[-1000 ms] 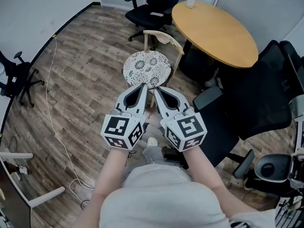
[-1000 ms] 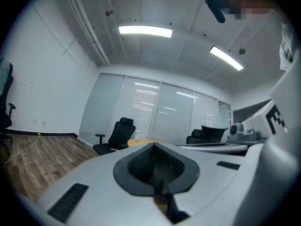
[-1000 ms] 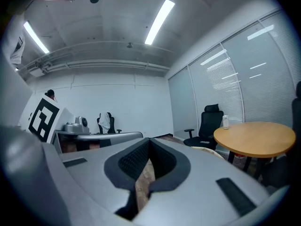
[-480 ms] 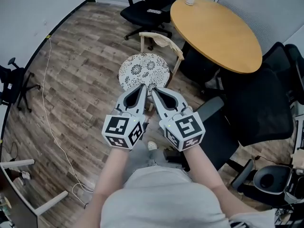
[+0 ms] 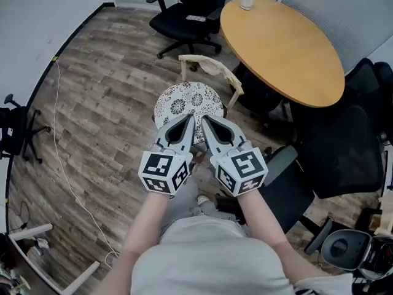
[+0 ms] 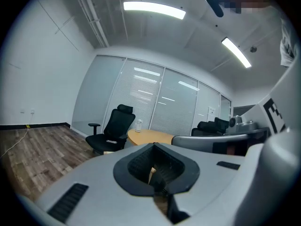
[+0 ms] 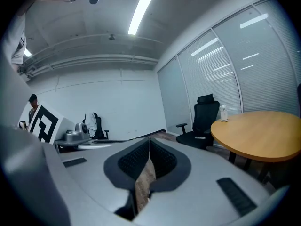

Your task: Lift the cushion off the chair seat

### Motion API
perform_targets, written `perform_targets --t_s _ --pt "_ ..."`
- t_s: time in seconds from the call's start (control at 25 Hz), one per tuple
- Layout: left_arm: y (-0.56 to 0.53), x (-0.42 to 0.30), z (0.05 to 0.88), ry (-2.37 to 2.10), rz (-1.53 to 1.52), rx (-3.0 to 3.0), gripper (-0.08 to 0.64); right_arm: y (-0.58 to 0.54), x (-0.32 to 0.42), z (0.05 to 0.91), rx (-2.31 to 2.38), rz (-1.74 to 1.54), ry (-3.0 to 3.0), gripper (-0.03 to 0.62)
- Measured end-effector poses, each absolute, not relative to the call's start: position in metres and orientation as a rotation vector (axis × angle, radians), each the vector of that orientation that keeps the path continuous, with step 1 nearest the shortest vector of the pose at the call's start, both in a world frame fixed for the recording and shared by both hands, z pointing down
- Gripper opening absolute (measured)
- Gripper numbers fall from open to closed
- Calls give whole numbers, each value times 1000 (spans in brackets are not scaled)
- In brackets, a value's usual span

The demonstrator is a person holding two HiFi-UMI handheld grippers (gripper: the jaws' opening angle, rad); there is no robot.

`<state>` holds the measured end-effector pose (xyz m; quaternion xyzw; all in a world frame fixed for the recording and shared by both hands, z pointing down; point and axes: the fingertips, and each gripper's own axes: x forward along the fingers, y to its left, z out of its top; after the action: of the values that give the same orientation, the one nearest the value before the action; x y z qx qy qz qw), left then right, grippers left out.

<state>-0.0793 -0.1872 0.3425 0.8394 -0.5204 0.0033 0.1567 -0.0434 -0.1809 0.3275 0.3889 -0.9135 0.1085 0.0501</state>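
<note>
Hovering side by side, the left gripper (image 5: 189,119) and the right gripper (image 5: 206,120) both have their jaws pressed together, holding nothing. From the head view their tips overlap the near edge of the round patterned cushion (image 5: 183,102). It lies on the seat of the small wooden chair (image 5: 212,66) beside the round table (image 5: 282,42).

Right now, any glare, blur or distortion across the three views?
Head view: sharp, evenly lit, floor lines bowed, cushion clear. Left gripper view: strong fisheye, dark corners, ceiling lights blown out. Right gripper view: same fisheye, strip light glaring, table crisp.
</note>
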Motion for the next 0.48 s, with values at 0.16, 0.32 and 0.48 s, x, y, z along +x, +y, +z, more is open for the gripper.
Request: perform_targets --t_s 0.16,0.32,0.48 --pt "-225 -93 351 -1453 21 2391 3 -219 -54 337 1234 365 -2741 26" --pt "-254 -98 359 -1412 20 2391 3 -247 -56 343 1285 382 -2718 28" --pt "-274 -100 370 -1390 23 2374 3 -265 -50 354 1330 403 -2681 29"
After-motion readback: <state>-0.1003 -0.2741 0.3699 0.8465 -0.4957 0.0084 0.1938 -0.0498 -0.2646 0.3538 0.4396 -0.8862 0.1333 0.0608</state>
